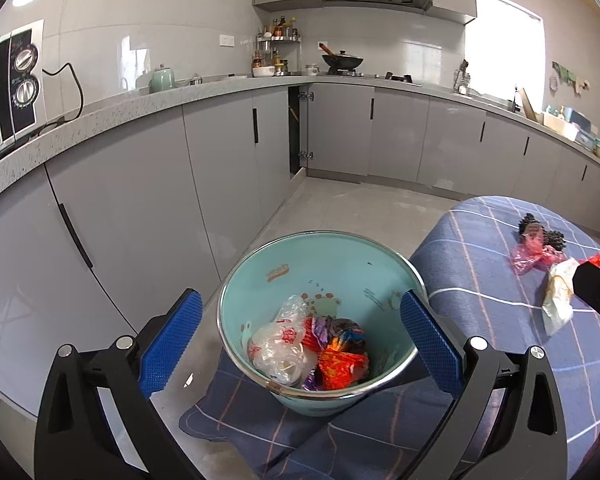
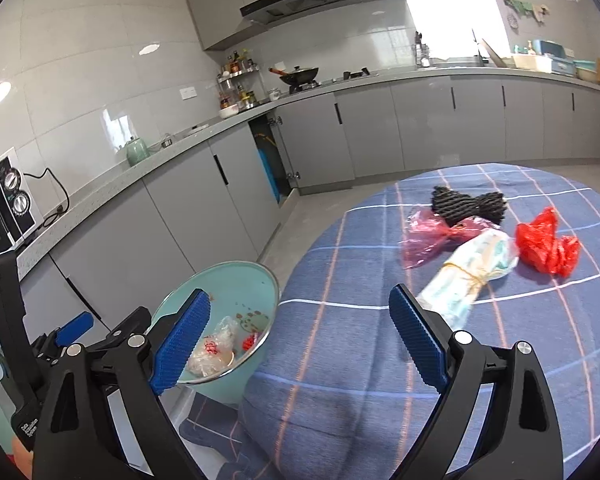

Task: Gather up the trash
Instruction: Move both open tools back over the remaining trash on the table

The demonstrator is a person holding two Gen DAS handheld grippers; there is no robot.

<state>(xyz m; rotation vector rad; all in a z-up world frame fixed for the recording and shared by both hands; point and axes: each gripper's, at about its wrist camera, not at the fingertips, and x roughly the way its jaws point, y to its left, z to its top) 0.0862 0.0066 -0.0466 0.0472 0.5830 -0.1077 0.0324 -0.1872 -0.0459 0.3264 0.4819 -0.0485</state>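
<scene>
Glossy grey cabinets (image 1: 228,168); speckled stone counter (image 1: 112,114); checked cloth (image 2: 380,320) on the desk; crinkly plastic bags (image 2: 548,244); bin (image 1: 320,264) with shiny metal rim.

Left tongs (image 1: 302,338) gape, seemingly empty, above the trash-filled bin (image 1: 260,276).

The bin (image 1: 320,276) is showing a pale mint inside with small cartoon prints and a silvery rim. In it, a clear bag (image 1: 278,344) with red lettering is lying against orange-red and purple wrappers (image 1: 336,354). The tablecloth (image 2: 380,344) is wearing dusty blue, crossed by white and pinkish lines (a wide check). On it are sitting a black ridged piece (image 2: 468,202), a translucent pink bag (image 2: 428,236), a bright red bag (image 2: 548,246) and a whitish-teal bundle (image 2: 472,276) tied with yellowish string. Both grippers' pads (image 1: 172,344) are showing dotted blue on black frames. The cabinets (image 1: 148,208) are looking glossy grey.
</scene>
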